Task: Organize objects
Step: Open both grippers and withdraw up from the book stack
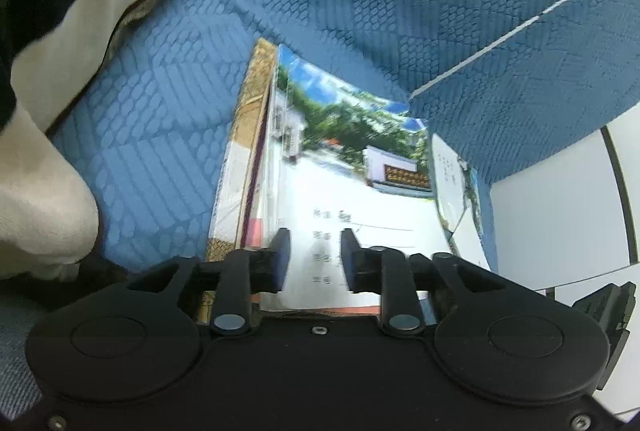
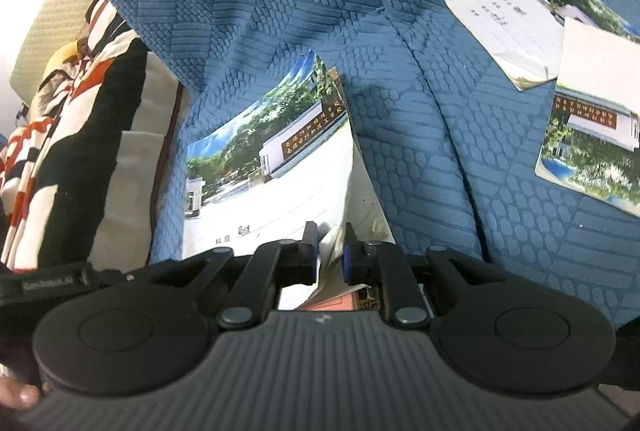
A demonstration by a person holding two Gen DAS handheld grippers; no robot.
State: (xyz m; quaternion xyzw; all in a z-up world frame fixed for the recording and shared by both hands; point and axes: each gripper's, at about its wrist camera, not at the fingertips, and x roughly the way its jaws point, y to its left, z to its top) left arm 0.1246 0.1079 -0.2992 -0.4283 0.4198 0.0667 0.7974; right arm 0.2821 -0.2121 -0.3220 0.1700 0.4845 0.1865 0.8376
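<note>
Left wrist view shows the left gripper (image 1: 314,259) slightly parted over the notebook stack (image 1: 320,191) at centre frame, long axis running away up the blue sofa (image 1: 168,135). Right gripper (image 2: 330,255), slightly parted, straddles its near-right edge, clamping nothing.

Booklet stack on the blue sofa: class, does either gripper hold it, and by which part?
Seemingly neither. The left gripper has open jaws over the near edge of the booklet stack; the right gripper has loose pages between open jaws.
</note>
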